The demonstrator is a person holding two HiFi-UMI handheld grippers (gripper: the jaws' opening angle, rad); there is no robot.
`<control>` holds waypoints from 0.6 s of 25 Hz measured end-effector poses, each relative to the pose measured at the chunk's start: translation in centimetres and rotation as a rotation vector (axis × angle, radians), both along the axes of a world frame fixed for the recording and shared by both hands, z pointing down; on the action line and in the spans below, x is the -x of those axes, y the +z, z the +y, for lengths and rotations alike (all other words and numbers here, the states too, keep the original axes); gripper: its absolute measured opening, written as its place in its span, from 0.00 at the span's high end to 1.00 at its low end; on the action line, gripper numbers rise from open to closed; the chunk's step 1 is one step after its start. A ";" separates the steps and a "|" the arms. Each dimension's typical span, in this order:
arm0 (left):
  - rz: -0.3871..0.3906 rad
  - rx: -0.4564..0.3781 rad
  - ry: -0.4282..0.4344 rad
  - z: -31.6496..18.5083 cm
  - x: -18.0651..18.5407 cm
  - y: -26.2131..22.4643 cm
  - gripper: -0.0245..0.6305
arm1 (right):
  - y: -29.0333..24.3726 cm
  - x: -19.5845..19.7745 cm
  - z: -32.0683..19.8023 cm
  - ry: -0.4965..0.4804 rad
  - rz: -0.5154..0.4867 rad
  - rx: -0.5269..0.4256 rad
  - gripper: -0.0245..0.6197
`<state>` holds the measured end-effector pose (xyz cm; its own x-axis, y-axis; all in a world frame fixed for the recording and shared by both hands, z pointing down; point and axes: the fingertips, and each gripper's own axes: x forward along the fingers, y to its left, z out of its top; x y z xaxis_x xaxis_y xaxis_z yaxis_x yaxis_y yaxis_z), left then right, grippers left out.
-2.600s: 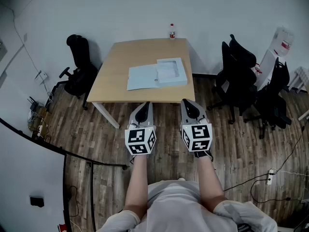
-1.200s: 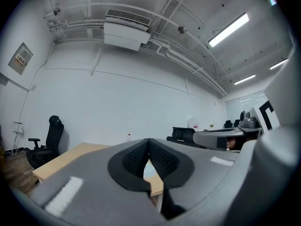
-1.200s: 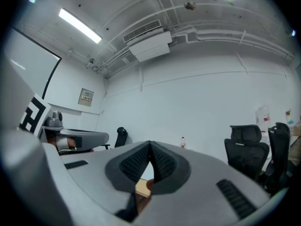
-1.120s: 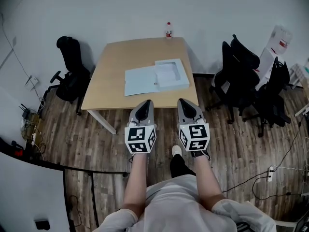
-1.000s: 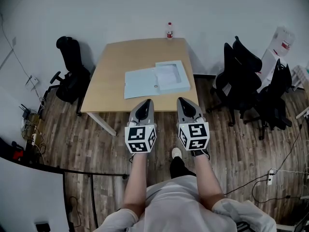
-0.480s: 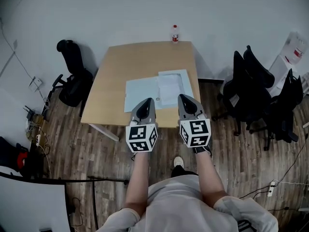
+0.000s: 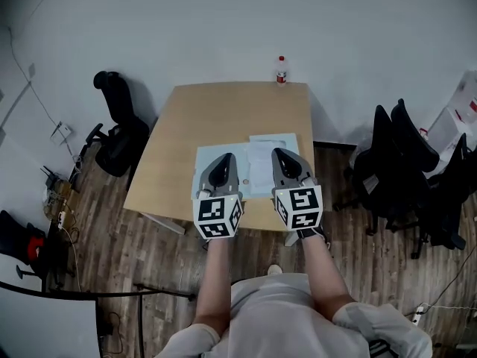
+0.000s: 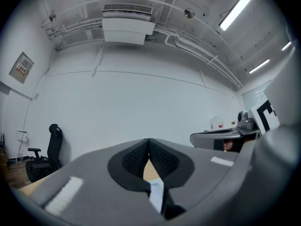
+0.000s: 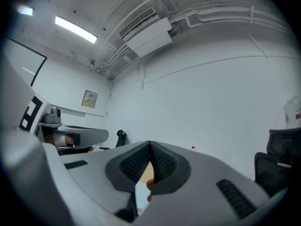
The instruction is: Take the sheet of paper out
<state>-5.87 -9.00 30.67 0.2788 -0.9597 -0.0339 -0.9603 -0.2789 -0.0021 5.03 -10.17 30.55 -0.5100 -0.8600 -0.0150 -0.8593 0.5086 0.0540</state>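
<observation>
An open light-blue folder point(image 7: 202, 155) lies on the wooden table point(image 7: 186, 118) near its front edge. A white sheet of paper point(image 7: 261, 159) rests in its right half. In the head view my left gripper point(image 7: 223, 158) hangs over the folder's left half, and my right gripper point(image 7: 282, 153) over its right half. Both point level toward the far wall. The left gripper point(image 8: 148, 141) has its pads shut together with nothing between them. So does the right gripper point(image 9: 150, 143). A sliver of pale blue folder point(image 8: 155, 194) shows below the left pads.
A small bottle with a red cap point(image 7: 281, 69) stands at the table's far edge by the white wall. One black office chair point(image 7: 119, 129) is left of the table, and several more point(image 7: 406, 162) stand to the right. Cables lie on the wooden floor point(image 7: 112, 230).
The person has walked up to the table. Both grippers, earlier over the floor short of the table, now hang over the folder, still shut.
</observation>
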 end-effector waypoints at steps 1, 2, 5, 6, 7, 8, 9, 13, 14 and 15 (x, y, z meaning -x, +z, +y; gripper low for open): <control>0.005 0.000 -0.013 -0.8 0.1 0.2 0.95 | 0.2 0.0 -0.8 -0.010 0.008 0.001 0.95; 0.005 0.004 -0.026 -1.6 0.2 0.5 0.95 | 0.6 -0.1 -1.5 -0.018 0.012 0.005 0.95; -0.018 0.009 -0.043 -3.6 0.1 1.8 0.95 | 2.1 -1.0 -3.4 -0.019 -0.002 0.037 0.95; -0.026 0.000 -0.042 -4.0 0.0 2.0 0.95 | 2.5 -1.3 -3.9 -0.020 -0.002 0.046 0.95; -0.033 -0.010 -0.041 -4.4 -0.1 2.0 0.95 | 3.0 -1.4 -4.4 -0.021 0.003 0.054 0.95; -0.045 -0.015 -0.038 -4.9 -0.1 2.1 0.95 | 3.4 -1.4 -4.8 -0.020 0.009 0.061 0.95; -0.060 -0.011 -0.032 -5.3 -0.1 2.2 0.95 | 3.8 -1.3 -5.3 -0.015 0.010 0.069 0.94; -0.086 0.060 0.005 -7.6 0.2 4.5 0.95 | 5.3 -0.2 -6.7 -0.024 0.028 0.100 0.95; -0.085 0.077 0.011 -8.5 0.3 5.2 0.95 | 5.6 0.2 -7.2 -0.040 0.042 0.096 0.95; -0.086 0.088 0.016 -9.5 0.2 5.8 0.95 | 5.7 0.5 -8.0 -0.056 0.054 0.087 0.95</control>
<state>-6.08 -18.54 36.44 0.2923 -0.9534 0.0753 -0.9531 -0.2969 -0.0594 4.57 -18.18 36.28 -0.5550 -0.8272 0.0876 -0.8267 0.5602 0.0528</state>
